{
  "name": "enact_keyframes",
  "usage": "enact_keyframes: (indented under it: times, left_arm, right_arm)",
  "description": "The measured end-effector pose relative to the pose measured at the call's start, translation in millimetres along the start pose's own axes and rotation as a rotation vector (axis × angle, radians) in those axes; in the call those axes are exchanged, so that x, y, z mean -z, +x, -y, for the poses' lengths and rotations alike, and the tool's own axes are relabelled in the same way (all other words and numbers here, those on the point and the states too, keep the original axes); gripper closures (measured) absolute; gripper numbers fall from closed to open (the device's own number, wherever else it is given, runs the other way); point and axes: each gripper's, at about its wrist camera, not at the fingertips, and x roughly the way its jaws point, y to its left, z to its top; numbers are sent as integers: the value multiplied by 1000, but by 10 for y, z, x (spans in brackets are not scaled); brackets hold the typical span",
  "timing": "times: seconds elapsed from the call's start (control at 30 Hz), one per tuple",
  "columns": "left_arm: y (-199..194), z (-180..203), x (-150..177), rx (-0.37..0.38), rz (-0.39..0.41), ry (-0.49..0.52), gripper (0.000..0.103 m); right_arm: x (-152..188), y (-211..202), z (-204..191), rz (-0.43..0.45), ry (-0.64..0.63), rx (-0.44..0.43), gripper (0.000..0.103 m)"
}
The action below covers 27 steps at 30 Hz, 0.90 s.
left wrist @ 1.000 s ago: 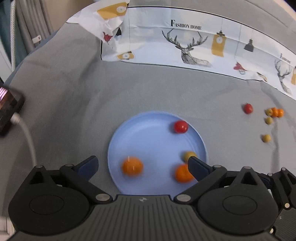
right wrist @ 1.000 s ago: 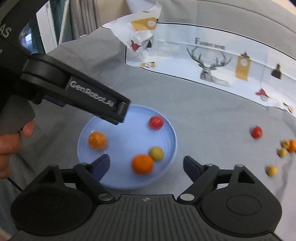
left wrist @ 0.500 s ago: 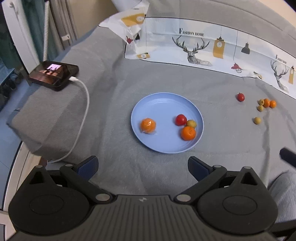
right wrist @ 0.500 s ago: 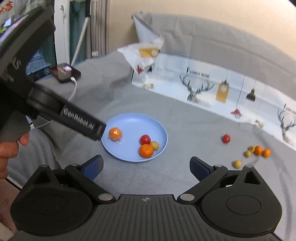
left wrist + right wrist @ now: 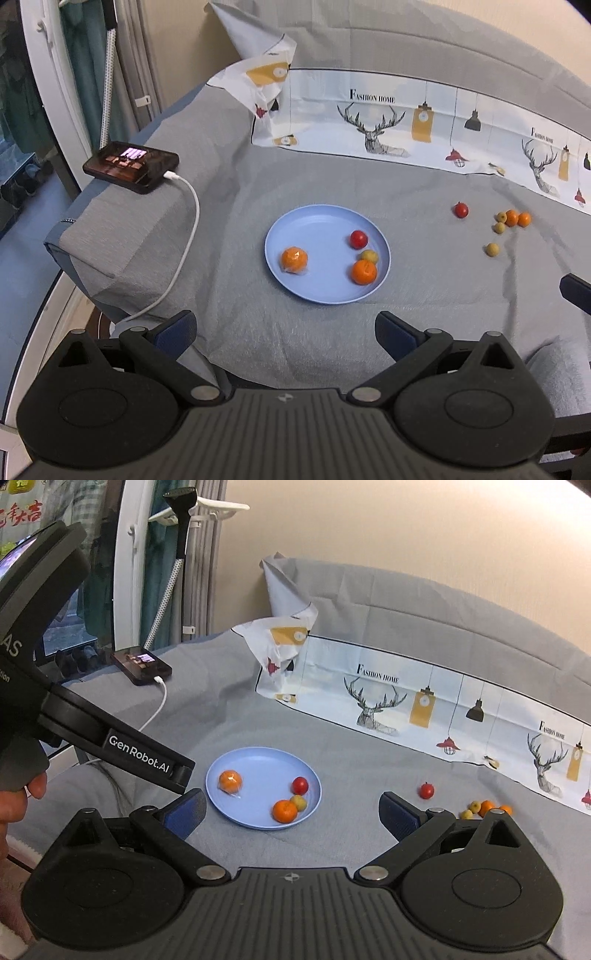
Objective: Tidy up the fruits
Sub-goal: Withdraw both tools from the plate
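A light blue plate (image 5: pixel 314 229) (image 5: pixel 255 762) lies on the grey cloth. On it are a wrapped orange (image 5: pixel 294 259) (image 5: pixel 230 781), a second orange (image 5: pixel 364 272) (image 5: pixel 284 810), a red fruit (image 5: pixel 358 239) (image 5: pixel 300 785) and a small yellow fruit (image 5: pixel 368 255) (image 5: pixel 298 802). Right of the plate lie a loose red fruit (image 5: pixel 460 210) (image 5: pixel 426 790), small oranges (image 5: pixel 517 218) (image 5: pixel 487 807) and small yellow fruits (image 5: pixel 492 249) (image 5: pixel 467 814). My left gripper (image 5: pixel 286 326) is open and empty, held back from the plate. My right gripper (image 5: pixel 293 808) is open and empty, also well back.
A phone (image 5: pixel 131 166) (image 5: pixel 142 666) on a white charging cable (image 5: pixel 188 236) lies on the raised left edge of the cloth. A printed deer sheet (image 5: pixel 406 125) (image 5: pixel 424 709) lies along the back. The left gripper's body (image 5: pixel 92 723) fills the left of the right wrist view.
Both grippers have pulled back and up from the plate, so the scene looks smaller and wider. The wrapped orange, blurred a second ago, now lies still on the plate.
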Motion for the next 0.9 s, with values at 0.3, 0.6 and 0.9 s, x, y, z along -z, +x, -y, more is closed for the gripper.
enact_keyframes:
  times: [0.3,0.6,0.9]
  left_arm:
    - [-44,-35,3,4,16,1,0]
    - [-16,-54,-3,5,12,-1,0]
    - [17,-37,2,3,3,6,0]
  right_arm:
    - [10,-80,-27,14,-17,2,3]
    - [-4,-69,-35,5,-21,1,3]
    - [-3,-42,-21,-3,-15,-3,3]
